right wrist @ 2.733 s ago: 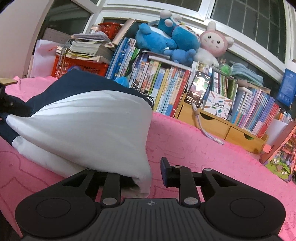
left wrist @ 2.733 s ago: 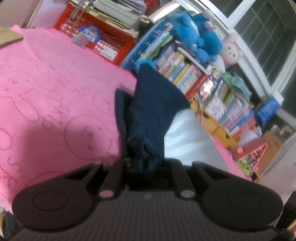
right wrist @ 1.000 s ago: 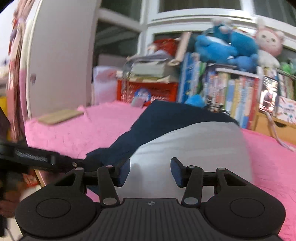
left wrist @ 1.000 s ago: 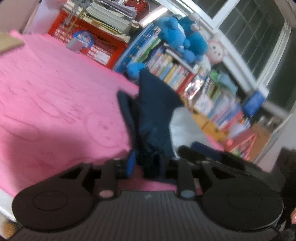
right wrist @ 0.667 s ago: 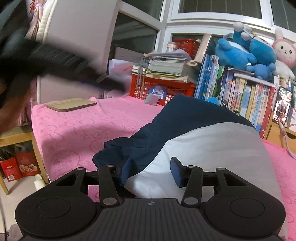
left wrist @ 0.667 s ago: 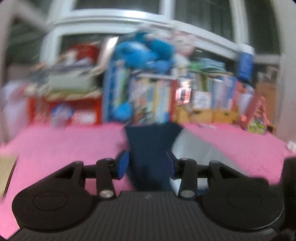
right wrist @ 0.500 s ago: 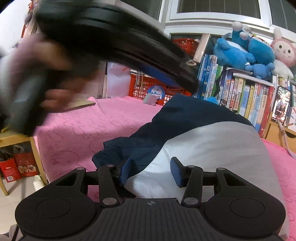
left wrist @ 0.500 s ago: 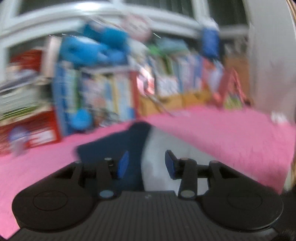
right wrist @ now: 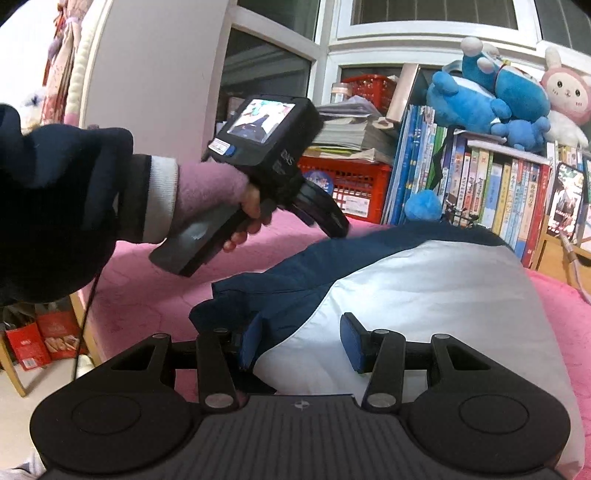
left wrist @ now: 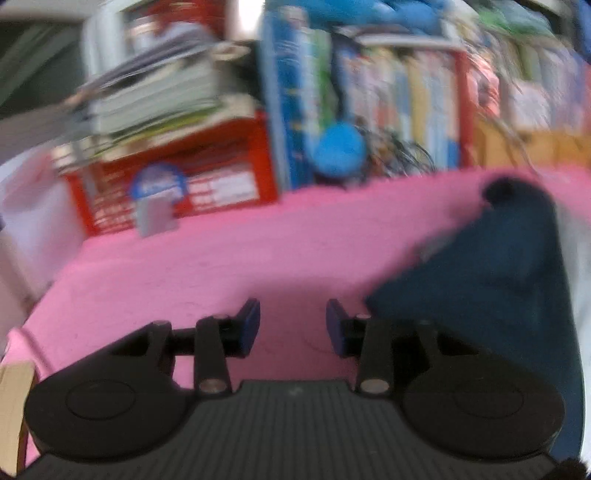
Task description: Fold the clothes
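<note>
Navy-and-white garment (right wrist: 424, 280) lies on pink blanket (right wrist: 155, 280); right gripper (right wrist: 301, 341) jaws apart over garment's near edge; left hand (right wrist: 247, 210) holds left gripper (right wrist: 332, 221) above garment's far left side.

1. Pink plush cover with faint embossed figures (right wrist: 155, 288) spreads over the work surface.
2. Row of upright colourful books (right wrist: 480, 192) stands along its far edge.
3. Red plastic crate (right wrist: 347, 181) carries a stack of papers.
4. Blue plush toys (right wrist: 487, 96) and a pink rabbit plush (right wrist: 565, 88) sit atop the books.
5. White-framed windows (right wrist: 436, 22) behind show dark panes.
6. Pale wooden drawer unit (right wrist: 554, 254) at right.
</note>
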`<state>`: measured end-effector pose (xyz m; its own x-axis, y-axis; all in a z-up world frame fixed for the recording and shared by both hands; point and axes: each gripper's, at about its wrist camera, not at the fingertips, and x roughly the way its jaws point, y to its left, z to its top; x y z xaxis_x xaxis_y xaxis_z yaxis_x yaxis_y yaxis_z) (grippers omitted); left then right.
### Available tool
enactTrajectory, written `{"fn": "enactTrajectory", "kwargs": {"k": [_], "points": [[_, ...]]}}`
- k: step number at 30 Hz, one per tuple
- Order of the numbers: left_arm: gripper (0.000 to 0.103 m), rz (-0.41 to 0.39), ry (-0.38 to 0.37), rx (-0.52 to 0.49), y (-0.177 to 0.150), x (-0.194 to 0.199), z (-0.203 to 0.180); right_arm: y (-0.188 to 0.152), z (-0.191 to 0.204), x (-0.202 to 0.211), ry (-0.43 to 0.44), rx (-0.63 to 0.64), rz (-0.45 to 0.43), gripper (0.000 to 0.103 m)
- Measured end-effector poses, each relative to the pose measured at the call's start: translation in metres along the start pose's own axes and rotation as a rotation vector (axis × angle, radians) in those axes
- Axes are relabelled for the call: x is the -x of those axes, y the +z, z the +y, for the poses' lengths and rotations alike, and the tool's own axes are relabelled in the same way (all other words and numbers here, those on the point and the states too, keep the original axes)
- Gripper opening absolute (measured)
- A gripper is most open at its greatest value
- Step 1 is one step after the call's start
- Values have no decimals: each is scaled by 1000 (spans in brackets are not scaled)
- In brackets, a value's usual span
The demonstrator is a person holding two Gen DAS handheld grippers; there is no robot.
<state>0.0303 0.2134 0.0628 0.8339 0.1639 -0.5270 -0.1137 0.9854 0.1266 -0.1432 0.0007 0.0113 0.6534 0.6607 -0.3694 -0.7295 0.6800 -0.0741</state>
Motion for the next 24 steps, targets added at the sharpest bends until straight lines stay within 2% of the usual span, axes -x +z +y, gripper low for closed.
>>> {"fn": "enactTrajectory", "kwargs": {"k": [2,5,6,10,12,14,16,19,20,23,24], "points": [[38,-50,-75,68,11,17,8,11,-13,11,47,-76,38,46],[40,-31,-291,242,39,27,17,30,-45,40,85,-170,-1,46],[42,-23,-363,301,48,30,20,37,-62,51,76,-194,-34,47],[46,106,-614,470,67,16,4,53,-141,60,-22,-288,-79,56],[47,165,-633,482,72,8,-14,54,-188,47,-32,-378,-51,58],[52,211,-625,488,72,-2,-33,45,-242,11,19,-554,29,58],[53,274,-608,523,72,-21,-47,35,-271,-17,12,-666,73,58],[55,342,-560,545,73,-48,-63,20,-278,-40,19,-693,88,51],[58,344,-541,530,75,-54,-67,14,-275,-43,34,-695,92,44],[75,362,-500,485,78,-72,-77,2,-273,-44,43,-690,81,44],[75,367,-506,476,78,-76,-80,1,-275,-44,52,-705,80,44]]}}
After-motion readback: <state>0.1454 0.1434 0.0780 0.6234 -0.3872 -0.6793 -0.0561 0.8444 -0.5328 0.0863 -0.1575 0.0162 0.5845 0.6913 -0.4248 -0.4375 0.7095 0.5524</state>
